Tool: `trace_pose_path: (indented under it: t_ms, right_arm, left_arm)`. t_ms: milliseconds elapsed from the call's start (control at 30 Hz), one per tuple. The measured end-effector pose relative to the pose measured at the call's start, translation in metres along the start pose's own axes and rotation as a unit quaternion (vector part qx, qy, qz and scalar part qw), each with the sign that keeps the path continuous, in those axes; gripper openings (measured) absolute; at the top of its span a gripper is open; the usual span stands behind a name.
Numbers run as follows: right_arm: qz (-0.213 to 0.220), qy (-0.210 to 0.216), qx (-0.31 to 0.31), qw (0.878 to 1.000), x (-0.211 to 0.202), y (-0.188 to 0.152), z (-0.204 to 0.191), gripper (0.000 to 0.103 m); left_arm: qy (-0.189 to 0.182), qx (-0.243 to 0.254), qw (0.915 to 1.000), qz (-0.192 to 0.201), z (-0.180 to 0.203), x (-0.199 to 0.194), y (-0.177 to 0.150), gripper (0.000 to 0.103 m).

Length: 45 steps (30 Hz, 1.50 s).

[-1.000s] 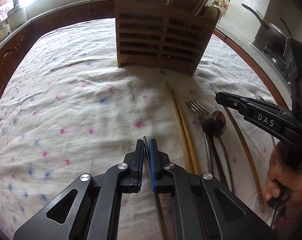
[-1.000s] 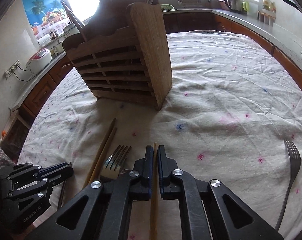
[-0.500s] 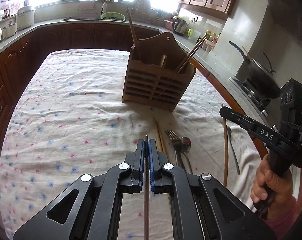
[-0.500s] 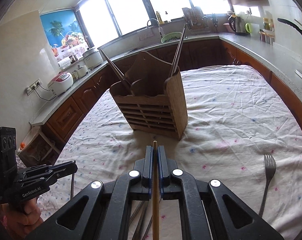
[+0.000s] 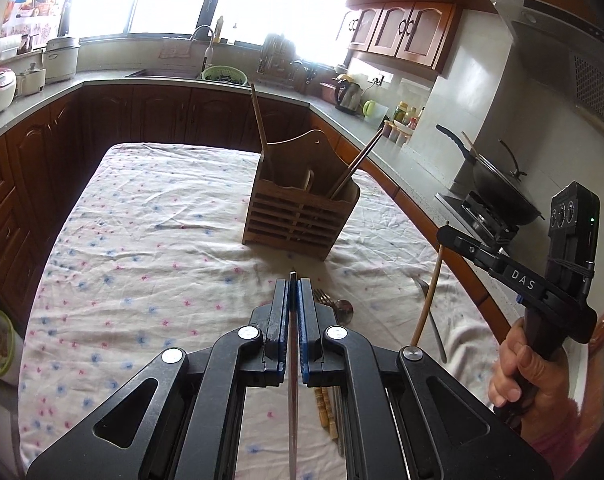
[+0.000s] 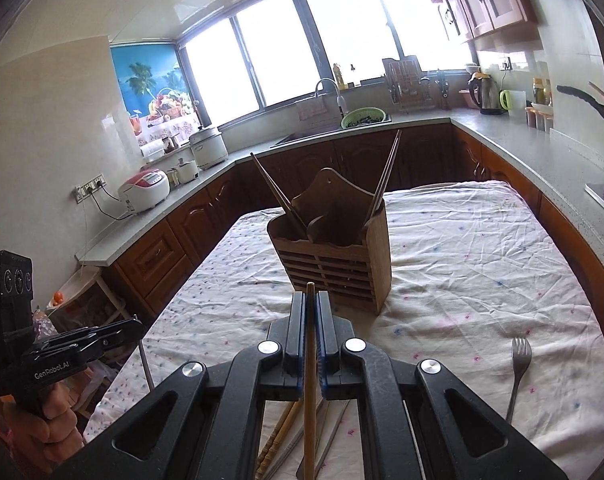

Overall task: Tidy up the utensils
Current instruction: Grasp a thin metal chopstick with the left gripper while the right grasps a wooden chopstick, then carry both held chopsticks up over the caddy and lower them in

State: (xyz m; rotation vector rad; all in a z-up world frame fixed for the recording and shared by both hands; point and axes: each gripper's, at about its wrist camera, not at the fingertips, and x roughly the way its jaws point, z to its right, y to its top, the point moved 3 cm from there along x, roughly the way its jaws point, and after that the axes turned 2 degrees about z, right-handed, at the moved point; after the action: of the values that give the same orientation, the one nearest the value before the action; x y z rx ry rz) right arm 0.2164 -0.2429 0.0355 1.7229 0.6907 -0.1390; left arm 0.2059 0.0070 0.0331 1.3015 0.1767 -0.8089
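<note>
The left gripper [image 5: 293, 292] is pinching a thin dark chopstick [image 5: 293, 380] between its fingers [image 5: 280, 308], the stick running lengthwise along them with its tip poking just past the fingertips toward the holder [image 5: 302, 208]. The right gripper [image 6: 311, 312] is clamping a wooden chopstick [image 6: 310, 380] the same way, its long axis lying along the fingers [image 6: 297, 320] and its tip pointing at the holder. In the left view, that wooden stick [image 5: 427, 300] is slanting down from the right gripper's tip toward the cloth [image 5: 142, 248].

Both grippers are hovering above the cloth-covered counter, level with each other and aiming forward; a hand [image 5: 522, 372] is gripping the right tool's handle, and another hand [image 6: 42, 432] the left's.

The holder is standing upright on the cloth ahead, with chopsticks [image 6: 384, 178] leaning out of its right compartment and more [image 6: 276, 192] out of its left. Below the grippers, a fork and spoon [image 5: 334, 306] and wooden sticks [image 6: 280, 436] are lying on the cloth. A lone fork [image 6: 518, 368] is lying apart on the right. A wok [image 5: 498, 188] is sitting on the stove beyond.
</note>
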Motion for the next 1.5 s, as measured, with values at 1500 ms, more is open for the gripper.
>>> trace_pose_path:
  t_ms: [1500]
  right_arm:
    - [0.167, -0.023, 0.004, 0.986, -0.008, 0.114, 0.013, 0.004]
  left_arm:
    - [0.003, -0.017, 0.9847, 0.174, -0.001, 0.003, 0.154, 0.003]
